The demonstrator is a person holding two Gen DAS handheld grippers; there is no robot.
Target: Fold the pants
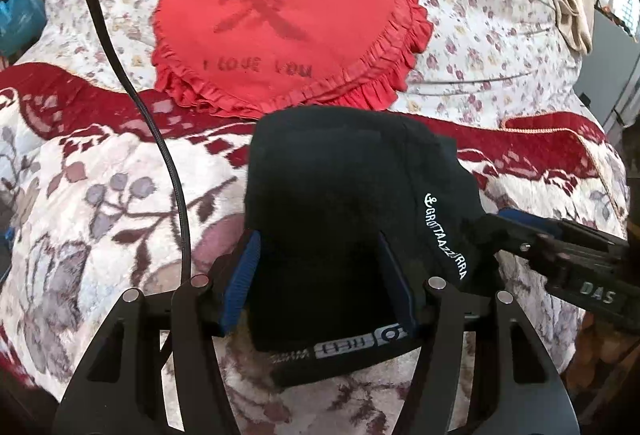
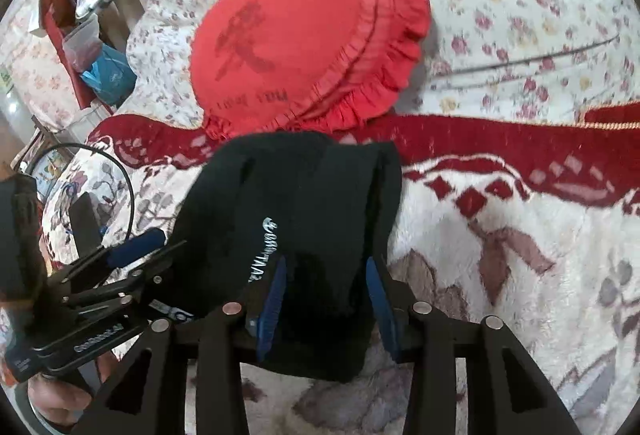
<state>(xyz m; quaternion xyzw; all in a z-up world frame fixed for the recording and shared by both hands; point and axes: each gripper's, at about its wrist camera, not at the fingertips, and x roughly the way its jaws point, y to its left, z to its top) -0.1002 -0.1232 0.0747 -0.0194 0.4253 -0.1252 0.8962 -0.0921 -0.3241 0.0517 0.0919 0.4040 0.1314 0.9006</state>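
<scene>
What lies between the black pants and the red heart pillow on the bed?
Only a strip of the blanket's dark red border; nothing else sits between the pants and the heart pillow. In the left wrist view the pants' far edge nearly reaches the pillow's frill.
</scene>
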